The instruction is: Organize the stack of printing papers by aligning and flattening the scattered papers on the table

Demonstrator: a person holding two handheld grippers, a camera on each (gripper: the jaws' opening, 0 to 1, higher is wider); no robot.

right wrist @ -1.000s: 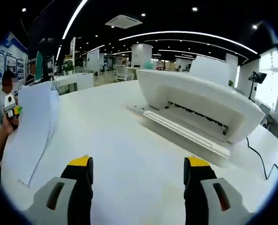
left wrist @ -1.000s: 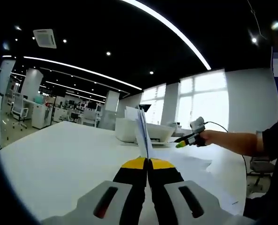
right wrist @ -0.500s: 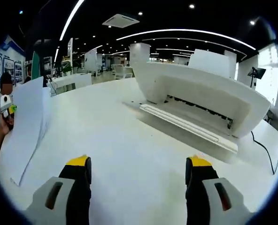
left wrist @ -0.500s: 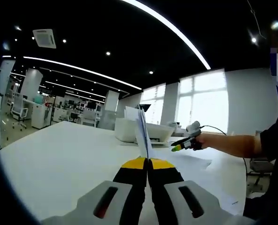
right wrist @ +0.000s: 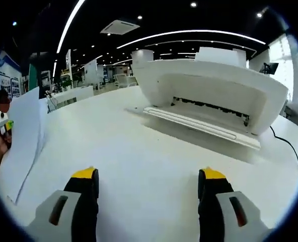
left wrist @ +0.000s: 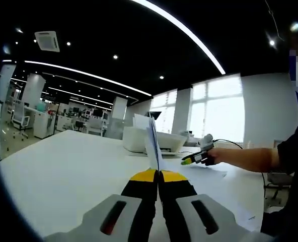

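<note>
My left gripper (left wrist: 158, 174) is shut on the lower edge of a stack of white printing papers (left wrist: 153, 143), which stands upright and is seen edge-on. In the right gripper view the same papers (right wrist: 23, 136) rise at the far left, with the left gripper (right wrist: 2, 128) at their edge. More white sheets (left wrist: 209, 176) lie flat on the table to the right. My right gripper (right wrist: 149, 177) is open over bare tabletop, nothing between its jaws; from the left it shows as the right gripper (left wrist: 192, 160) on an outstretched arm.
A white printer (right wrist: 214, 96) with an open output tray stands on the white table (right wrist: 114, 151) ahead of the right gripper, its cable (right wrist: 290, 148) trailing right. From the left gripper view the printer (left wrist: 136, 140) sits behind the papers. Office desks and chairs fill the background.
The right gripper has moved closer to the printer and lower over the table; seen from the left, it slid leftwards and down. The left gripper and the upright papers stayed still.
</note>
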